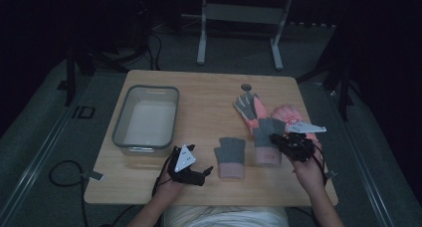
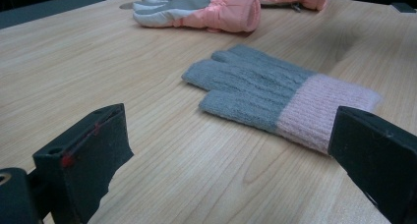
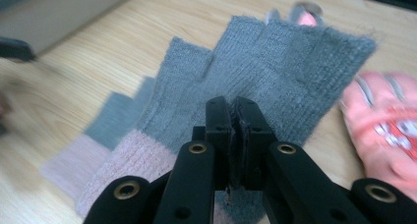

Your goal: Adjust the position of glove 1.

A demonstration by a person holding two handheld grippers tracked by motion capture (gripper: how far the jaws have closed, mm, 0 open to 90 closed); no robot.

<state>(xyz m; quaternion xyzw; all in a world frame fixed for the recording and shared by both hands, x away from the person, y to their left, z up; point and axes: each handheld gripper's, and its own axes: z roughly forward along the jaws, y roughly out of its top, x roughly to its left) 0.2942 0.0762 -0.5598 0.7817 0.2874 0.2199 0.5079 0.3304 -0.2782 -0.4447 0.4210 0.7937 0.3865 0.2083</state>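
Two grey knit gloves with pink cuffs are near the table's front. One knit glove (image 1: 230, 157) (image 2: 260, 86) lies flat at the middle. My left gripper (image 1: 205, 172) (image 2: 231, 133) is open just left of it, its jaws wide apart with bare wood between them. My right gripper (image 1: 276, 138) (image 3: 236, 113) is shut on the second knit glove (image 1: 265, 137) (image 3: 275, 71), pinching its grey knit; this glove looks slightly raised. The flat glove (image 3: 93, 140) shows behind it. Two pink ski gloves (image 1: 251, 110) (image 1: 293, 118) lie behind, one with grey fingers (image 2: 206, 8).
A grey plastic bin (image 1: 119, 122) stands at the table's left half, with nothing seen inside it. A small round hole (image 1: 246, 86) marks the table's far side. The wooden table (image 1: 199, 97) ends close to the person. A metal frame's legs (image 1: 201, 43) stand on the floor beyond.
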